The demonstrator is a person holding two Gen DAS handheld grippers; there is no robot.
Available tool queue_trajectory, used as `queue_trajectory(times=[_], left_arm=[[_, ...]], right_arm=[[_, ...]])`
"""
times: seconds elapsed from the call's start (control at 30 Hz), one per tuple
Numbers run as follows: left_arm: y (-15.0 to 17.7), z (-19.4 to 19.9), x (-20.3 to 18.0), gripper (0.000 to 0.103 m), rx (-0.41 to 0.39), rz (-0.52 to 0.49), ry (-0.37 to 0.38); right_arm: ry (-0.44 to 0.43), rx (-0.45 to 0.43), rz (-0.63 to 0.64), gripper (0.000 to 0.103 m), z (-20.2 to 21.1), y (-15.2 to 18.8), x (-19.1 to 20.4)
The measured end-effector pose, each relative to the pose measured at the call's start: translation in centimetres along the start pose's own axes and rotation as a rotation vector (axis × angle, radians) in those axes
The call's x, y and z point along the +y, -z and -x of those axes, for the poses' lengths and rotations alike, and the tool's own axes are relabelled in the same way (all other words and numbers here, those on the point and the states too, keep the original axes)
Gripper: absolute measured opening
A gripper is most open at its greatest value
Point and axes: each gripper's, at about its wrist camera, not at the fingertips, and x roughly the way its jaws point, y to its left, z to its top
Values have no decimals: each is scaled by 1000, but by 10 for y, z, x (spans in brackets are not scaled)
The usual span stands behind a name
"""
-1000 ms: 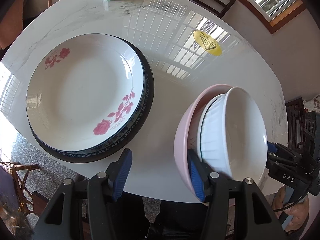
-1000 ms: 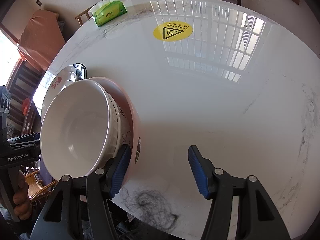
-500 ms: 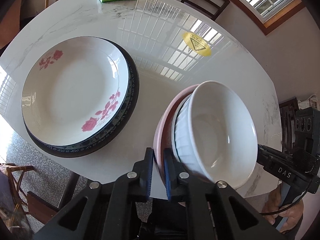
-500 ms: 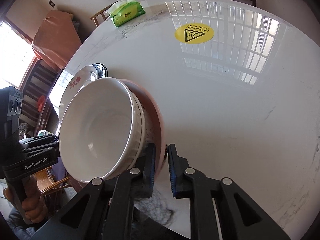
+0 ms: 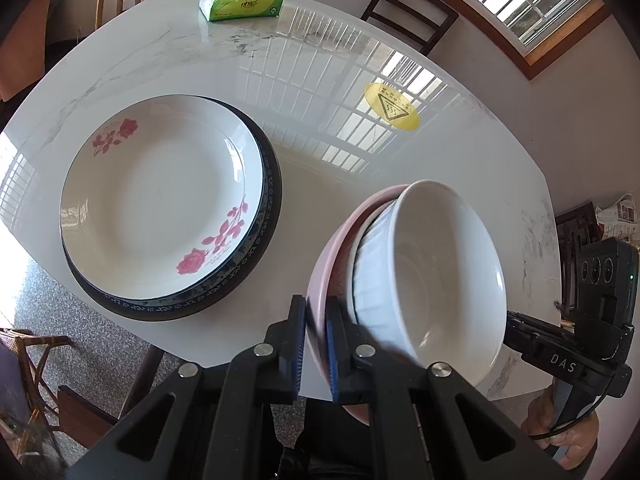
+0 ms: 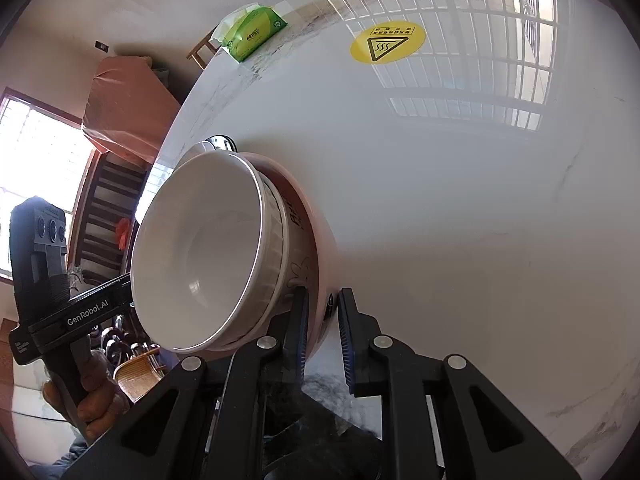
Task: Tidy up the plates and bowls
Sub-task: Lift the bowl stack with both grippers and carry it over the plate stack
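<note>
Left tongs [image 5: 316,344] and right tongs [image 6: 323,334] each pinch the pink bowl's [image 5: 326,264] rim from opposite sides, white bowl [image 5: 440,276] nested inside: two bowls. Left of the left tongs, a rose plate [image 5: 160,196] sits on a dark plate [image 5: 268,216]. Ahead: tissue pack [image 5: 242,2], yellow heat-warning sticker [image 5: 392,106]. Casings read "DAS", "GenRobot.AI"

Plate [image 5: 160,196] stacked on another plate [image 5: 256,280] left on the table [image 5: 328,184], bowl [image 5: 436,280] nested in outer bowl [image 5: 326,268] to their right, tissue pack [image 5: 242,2] behind.
</note>
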Motion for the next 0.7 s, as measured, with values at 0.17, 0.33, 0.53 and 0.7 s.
queue_trajectory(times=[0.17, 0.33, 0.53, 0.7], left_arm=[[-2, 7, 4, 8, -11, 5, 8], [-4, 15, 7, 8, -24, 10, 12], [-3, 21, 10, 8, -35, 15, 10], [-5, 28, 14, 8, -58, 17, -4]], right_arm=[[2, 3, -1, 17, 2, 1, 2], [-24, -1, -10, 18, 4, -1, 3], [-27, -9, 2, 18, 6, -2, 8], [-32, -9, 5, 18, 5, -5, 12]])
